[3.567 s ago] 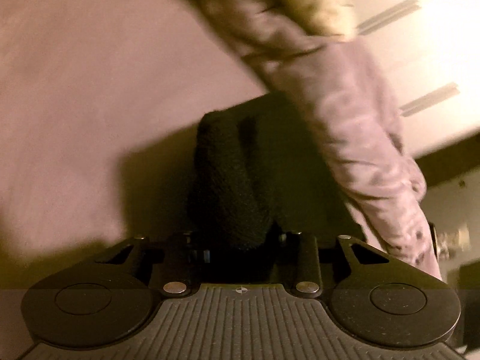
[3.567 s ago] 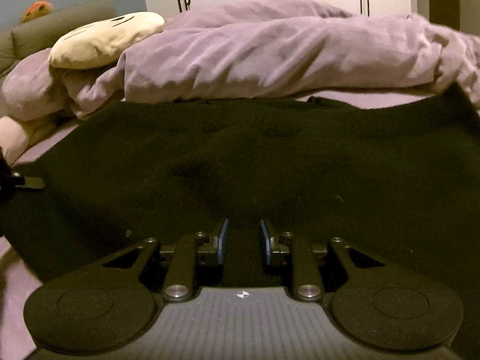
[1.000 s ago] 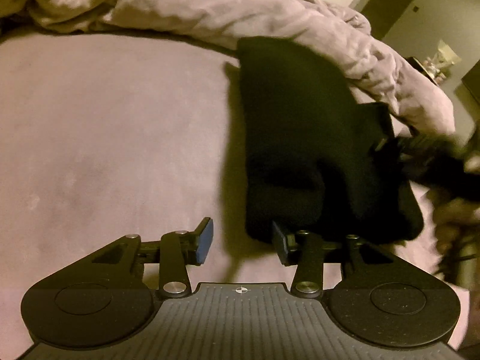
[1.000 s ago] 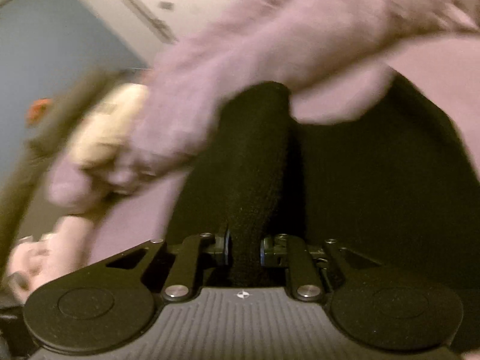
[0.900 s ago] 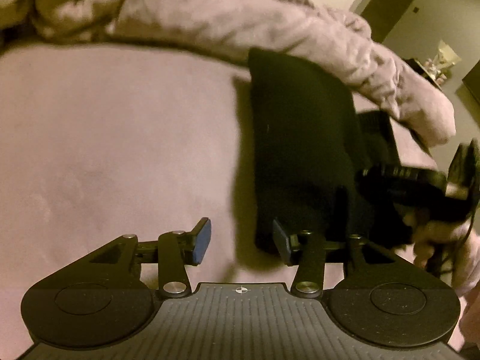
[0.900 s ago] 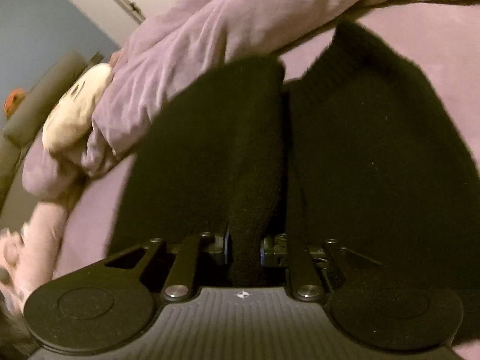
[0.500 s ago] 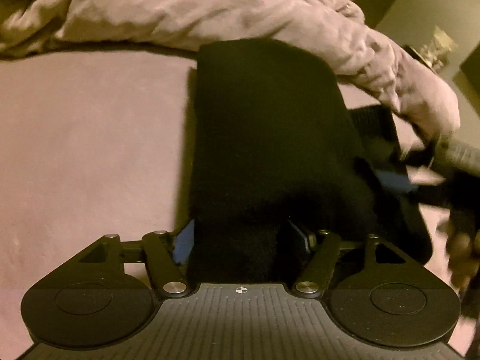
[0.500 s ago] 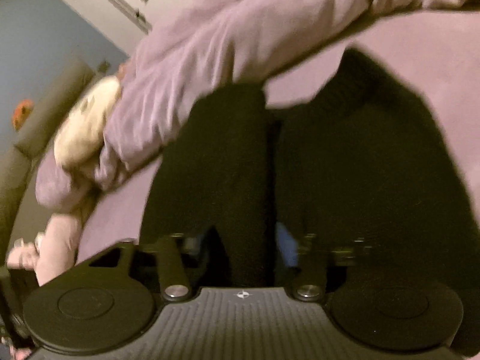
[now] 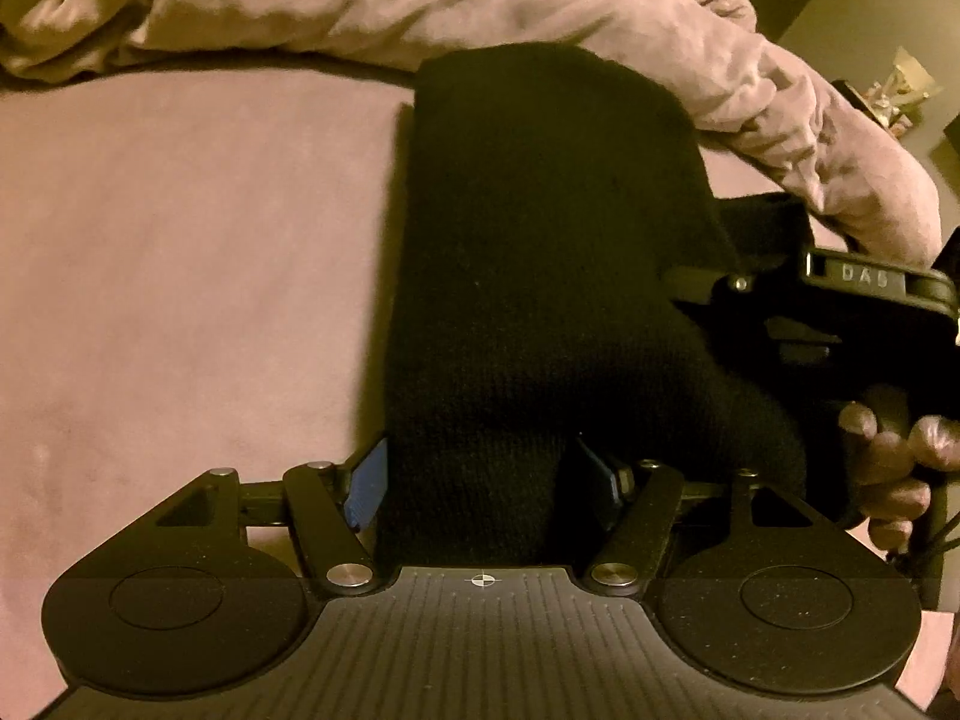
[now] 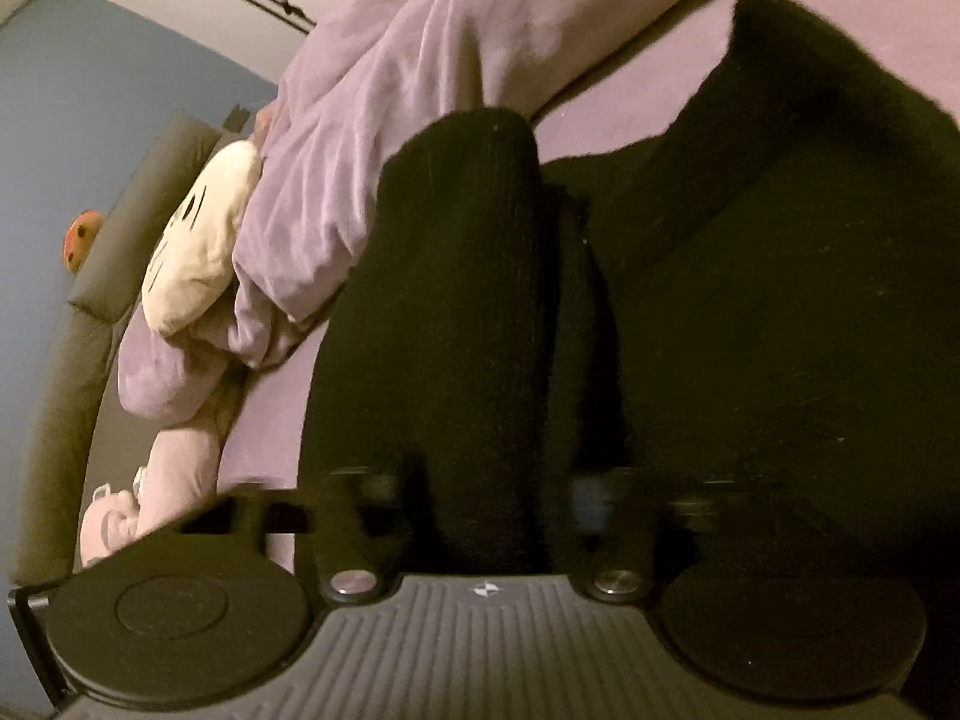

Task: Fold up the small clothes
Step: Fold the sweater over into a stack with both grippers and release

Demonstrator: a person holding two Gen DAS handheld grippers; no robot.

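A black knitted garment [image 9: 540, 240] lies folded into a long strip on the mauve bed sheet [image 9: 180, 270]. My left gripper [image 9: 480, 480] is open, its blue pads standing on either side of the garment's near end. My right gripper [image 9: 690, 294] reaches in from the right edge of the left wrist view, a hand around its handle. In the right wrist view the right gripper [image 10: 489, 492] is blurred. Its jaws are closing around a raised fold of the garment [image 10: 468, 300], and I see no firm pinch.
A rumpled mauve duvet [image 9: 420, 0] runs along the far side of the garment and touches its far end. A cream plush toy [image 10: 192, 246] and a pink plush [image 10: 120, 516] lie by the grey headboard [image 10: 60, 360]. Bare sheet spreads left of the garment.
My left gripper slid right until its widened jaws straddled the garment's near end. My right gripper let go of the fold it pinched, spread, sank a little, and is narrowing again.
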